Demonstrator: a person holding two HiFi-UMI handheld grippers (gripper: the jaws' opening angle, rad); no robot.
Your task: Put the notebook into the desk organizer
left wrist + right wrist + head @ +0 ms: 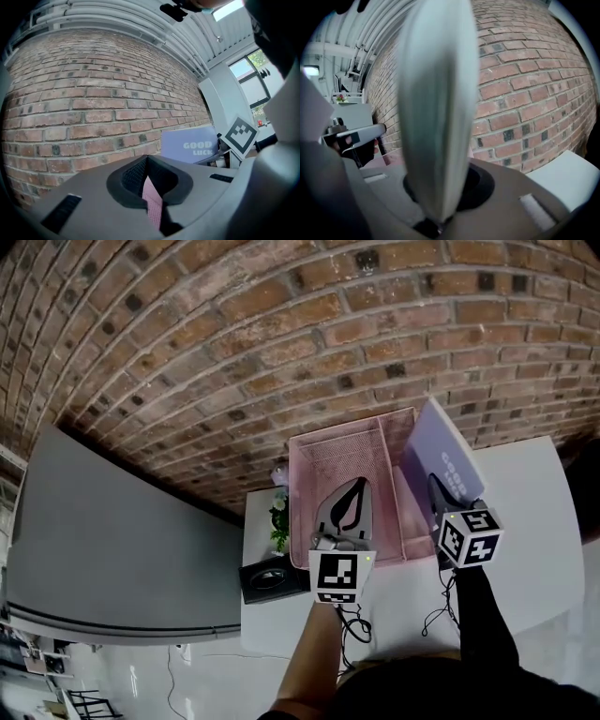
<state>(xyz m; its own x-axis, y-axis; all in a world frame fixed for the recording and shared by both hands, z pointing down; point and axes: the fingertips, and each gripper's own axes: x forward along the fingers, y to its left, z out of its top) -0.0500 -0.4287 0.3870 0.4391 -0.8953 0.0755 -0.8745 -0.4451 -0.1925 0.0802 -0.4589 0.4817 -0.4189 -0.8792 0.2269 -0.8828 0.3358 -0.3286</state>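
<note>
A pink mesh desk organizer (323, 457) stands on the white table against the brick wall. My left gripper (357, 484) reaches into it from the front and is shut on a pink mesh wall (151, 201) of the organizer. My right gripper (437, 489) is shut on a lavender notebook (442, 457) and holds it upright, over the organizer's right edge. The left gripper view shows the notebook's cover (190, 146) with white print and the right gripper's marker cube (241, 135). Seen edge-on, the notebook (436, 108) fills the middle of the right gripper view.
The brick wall (234, 352) rises directly behind the organizer. A small potted plant (279, 514) and a black object (272, 578) sit left of the organizer. A grey panel (112, 549) lies further left. Cables (441, 613) hang at the table's (530, 521) front.
</note>
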